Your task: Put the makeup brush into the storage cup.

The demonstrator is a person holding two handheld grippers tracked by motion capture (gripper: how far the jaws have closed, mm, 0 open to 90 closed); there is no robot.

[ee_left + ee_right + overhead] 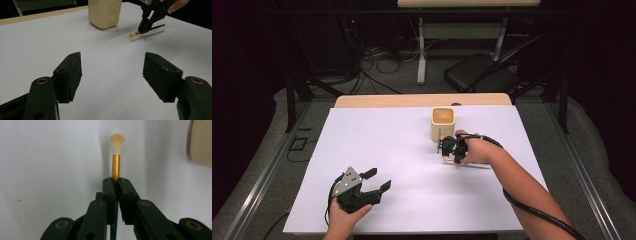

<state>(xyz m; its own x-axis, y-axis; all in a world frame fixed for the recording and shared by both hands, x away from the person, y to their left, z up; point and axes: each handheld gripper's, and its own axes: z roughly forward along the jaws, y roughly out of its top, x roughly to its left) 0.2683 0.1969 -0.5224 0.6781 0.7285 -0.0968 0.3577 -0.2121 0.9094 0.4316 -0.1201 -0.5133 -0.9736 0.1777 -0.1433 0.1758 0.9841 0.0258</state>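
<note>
At the left of the high view, the left gripper (pixel 378 180) is held low over the white counter (pixel 377 145), its jaws spread wide with nothing between them. Further right, a beige square holder (pixel 443 124) stands upright near the counter's far edge. Just in front of it, the right gripper (pixel 447 148) is clamped on a small brush (pixel 116 155) at its gold ferrule, the pale bristles protruding beyond the jaws. The grasp is judged done; the brush seems barely raised. Lifting it and, presumably, placing it into the holder is judged to remain.
</note>
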